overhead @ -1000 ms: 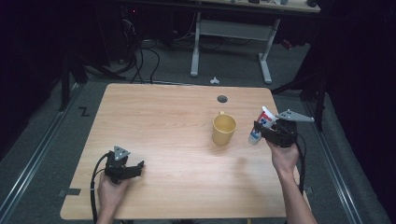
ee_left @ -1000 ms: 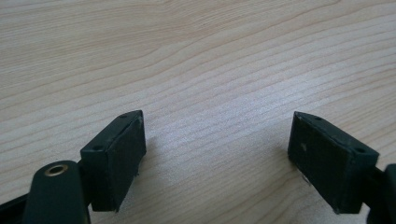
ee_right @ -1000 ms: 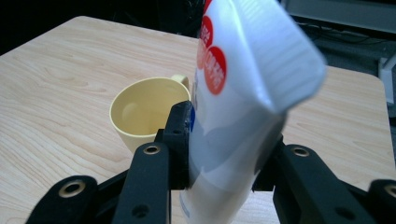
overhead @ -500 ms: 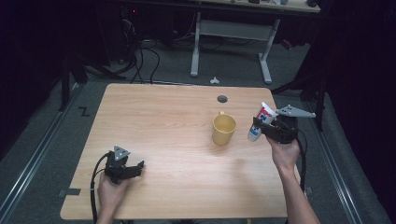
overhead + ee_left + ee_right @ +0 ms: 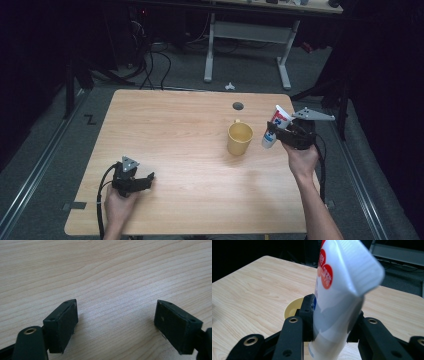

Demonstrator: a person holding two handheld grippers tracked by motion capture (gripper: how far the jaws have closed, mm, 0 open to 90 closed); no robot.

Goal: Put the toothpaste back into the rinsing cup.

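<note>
Two grippers here, but just one is busy: the right gripper (image 5: 279,134) has its fingers (image 5: 308,312) clamped on a white squeezable plastic tube with red and blue print (image 5: 274,129), held nearly upright above the light wooden tabletop (image 5: 175,130), just to the right of the yellow ceramic mug (image 5: 239,138). Looks to me like the tube is headed into the mug, so I'd bring it across until the lower end sits over the opening, lower it inside, and only let go once it leans on the rim, otherwise a nudge could tip the mug. From the high view the mug looks empty. The left gripper (image 5: 141,181) rests low near the front-left of the tabletop, fingers (image 5: 62,323) spread wide with nothing between them.
</note>
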